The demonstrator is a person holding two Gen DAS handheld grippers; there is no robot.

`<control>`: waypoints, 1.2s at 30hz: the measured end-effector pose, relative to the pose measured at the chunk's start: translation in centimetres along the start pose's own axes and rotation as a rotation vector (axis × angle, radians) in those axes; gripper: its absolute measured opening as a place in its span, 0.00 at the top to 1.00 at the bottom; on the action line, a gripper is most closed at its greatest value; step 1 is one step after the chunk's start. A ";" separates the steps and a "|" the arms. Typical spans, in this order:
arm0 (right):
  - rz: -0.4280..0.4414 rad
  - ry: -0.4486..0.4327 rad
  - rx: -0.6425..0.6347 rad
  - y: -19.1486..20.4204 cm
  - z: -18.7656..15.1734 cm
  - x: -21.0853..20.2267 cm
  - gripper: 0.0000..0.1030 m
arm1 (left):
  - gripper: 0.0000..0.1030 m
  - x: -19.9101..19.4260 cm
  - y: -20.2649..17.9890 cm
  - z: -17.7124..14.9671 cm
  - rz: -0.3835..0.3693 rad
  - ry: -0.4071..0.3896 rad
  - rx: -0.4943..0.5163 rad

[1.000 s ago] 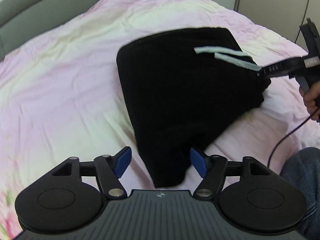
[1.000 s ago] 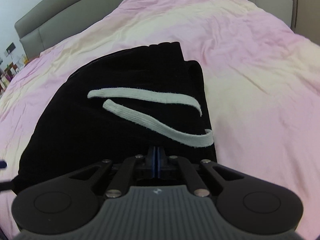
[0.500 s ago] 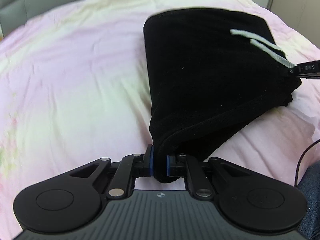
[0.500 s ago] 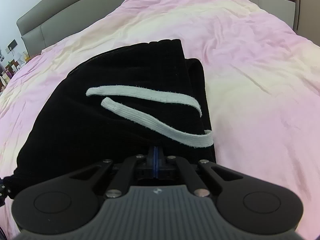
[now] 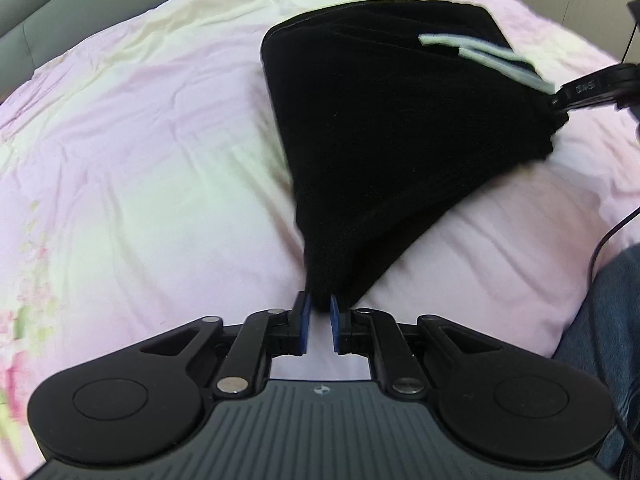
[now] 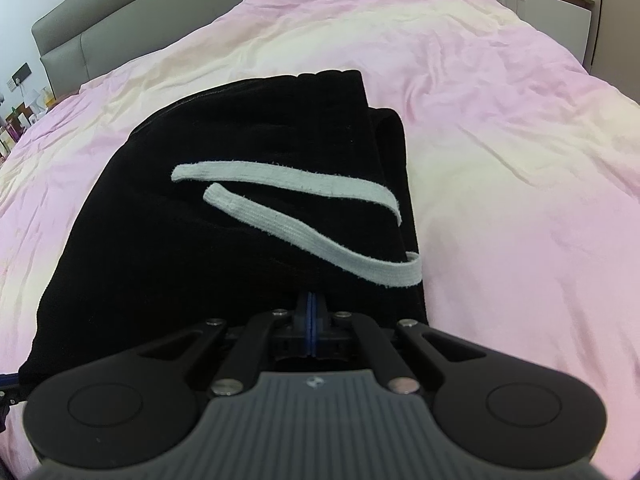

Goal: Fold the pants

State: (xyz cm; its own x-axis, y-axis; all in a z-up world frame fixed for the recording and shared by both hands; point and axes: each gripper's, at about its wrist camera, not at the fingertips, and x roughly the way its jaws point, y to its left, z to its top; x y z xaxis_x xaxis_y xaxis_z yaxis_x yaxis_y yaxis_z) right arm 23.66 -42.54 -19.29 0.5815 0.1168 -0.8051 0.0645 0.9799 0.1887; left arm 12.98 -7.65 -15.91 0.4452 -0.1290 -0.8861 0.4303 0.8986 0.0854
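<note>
Black pants [image 5: 400,128] folded on pink duvet [image 5: 140,160], left gripper [image 5: 319,322] just closed on near-left corner, right gripper [image 6: 311,326] clamped on near-right waistband by white drawstring [image 6: 304,216]; lift both corners evenly, taut, fold toward far edge.

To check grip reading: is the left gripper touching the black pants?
Touching. In the left wrist view, the left gripper has its blue pads pinching the pants' near corner.
</note>
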 end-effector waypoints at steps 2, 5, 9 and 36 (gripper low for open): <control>-0.010 0.028 -0.024 0.2 -0.1 -0.7 1.00 | 0.88 -1.0 0.6 -0.1 0.025 0.008 0.040; 0.006 0.040 -0.068 0.3 -0.2 -2.6 0.72 | 0.81 -3.3 2.6 1.3 -0.007 -0.057 0.010; 0.061 -0.001 -0.065 -0.7 0.9 -5.8 0.53 | 0.56 -4.6 5.5 5.6 -0.127 -0.132 -0.086; 0.570 0.250 0.345 -12.3 7.5 11.4 0.24 | 0.25 13.9 12.2 16.1 -0.609 0.038 -0.507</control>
State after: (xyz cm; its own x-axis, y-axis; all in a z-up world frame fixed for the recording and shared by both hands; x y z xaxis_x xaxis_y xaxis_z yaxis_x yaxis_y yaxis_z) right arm 35.52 -54.51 -26.57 0.4008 0.6699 -0.6250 0.0830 0.6528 0.7530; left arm 37.07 -5.21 -19.86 0.2155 -0.6534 -0.7257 0.1753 0.7570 -0.6294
